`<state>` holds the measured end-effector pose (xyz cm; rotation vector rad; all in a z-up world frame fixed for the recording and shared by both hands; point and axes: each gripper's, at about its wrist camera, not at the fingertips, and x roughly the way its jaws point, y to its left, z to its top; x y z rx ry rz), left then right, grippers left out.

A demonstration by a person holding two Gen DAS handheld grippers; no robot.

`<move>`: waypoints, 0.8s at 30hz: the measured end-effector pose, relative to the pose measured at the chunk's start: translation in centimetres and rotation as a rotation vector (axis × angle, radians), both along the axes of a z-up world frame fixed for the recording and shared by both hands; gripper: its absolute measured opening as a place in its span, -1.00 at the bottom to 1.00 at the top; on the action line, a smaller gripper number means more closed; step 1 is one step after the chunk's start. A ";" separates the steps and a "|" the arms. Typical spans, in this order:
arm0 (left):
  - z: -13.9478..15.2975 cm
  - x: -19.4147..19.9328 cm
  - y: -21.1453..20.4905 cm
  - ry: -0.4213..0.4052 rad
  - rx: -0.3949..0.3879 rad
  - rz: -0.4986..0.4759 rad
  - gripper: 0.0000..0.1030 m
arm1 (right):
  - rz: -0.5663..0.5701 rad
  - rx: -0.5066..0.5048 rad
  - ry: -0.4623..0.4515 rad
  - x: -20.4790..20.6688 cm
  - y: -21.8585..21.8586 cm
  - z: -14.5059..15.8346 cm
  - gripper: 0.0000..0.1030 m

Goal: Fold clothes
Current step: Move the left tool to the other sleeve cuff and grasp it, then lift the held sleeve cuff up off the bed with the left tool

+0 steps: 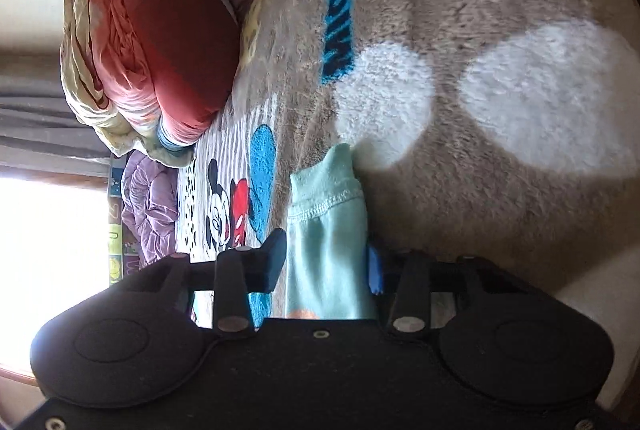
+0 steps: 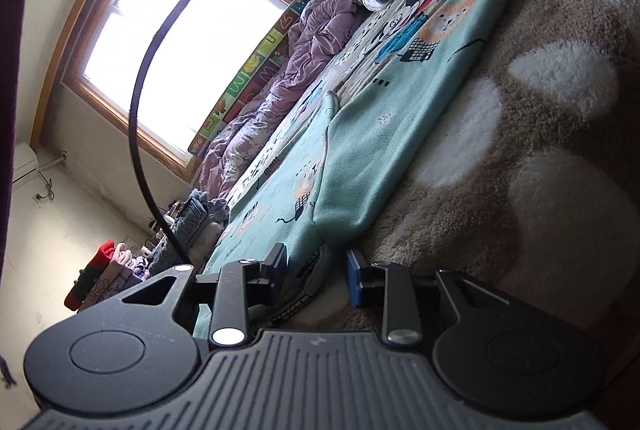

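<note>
Left gripper (image 1: 326,266) first, in its own wrist view: its jaws stand a moderate way apart with a mint-green garment (image 1: 326,230) running between them — a cuffed, stitched end pokes out past the fingertips. The dark finger sits at the cloth's left edge and the blue pad (image 1: 375,270) at its right edge, but whether they truly press on the fabric I cannot tell. Beneath lies a shaggy brown blanket (image 1: 500,10) with pale round patches and a cartoon mouse print (image 1: 224,210), and at the far end are a red cushion (image 1: 172,50) and a crumpled purple quilt (image 1: 150,210). In the right wrist view, the right gripper (image 2: 316,276) is narrowed onto the near corner of the same garment (image 2: 360,150), which carries small animal prints and lies stretched out long across the bed; the cloth edge bunches between the black finger and the blue pad, so it looks pinched there. A bright window (image 2: 180,42) fills the wall behind — a black cable (image 2: 140,110) hangs across it.
</note>
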<state>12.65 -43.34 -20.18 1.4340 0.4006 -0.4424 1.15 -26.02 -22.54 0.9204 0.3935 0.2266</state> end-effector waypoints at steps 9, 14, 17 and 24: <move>7.5 2.7 3.2 0.140 -0.331 0.117 -0.87 | 0.007 -0.009 0.015 0.0 0.2 0.6 -0.28; 15.7 3.8 8.6 0.201 -0.617 0.183 -0.87 | 0.027 -0.082 -0.002 0.2 1.5 1.9 0.09; 19.3 3.7 12.3 0.209 -0.754 0.220 -0.88 | 0.017 -0.106 0.007 0.3 1.9 2.3 0.09; 23.1 3.7 19.2 0.206 -0.932 0.291 -0.88 | -0.003 -0.222 -0.008 0.7 3.3 3.6 0.16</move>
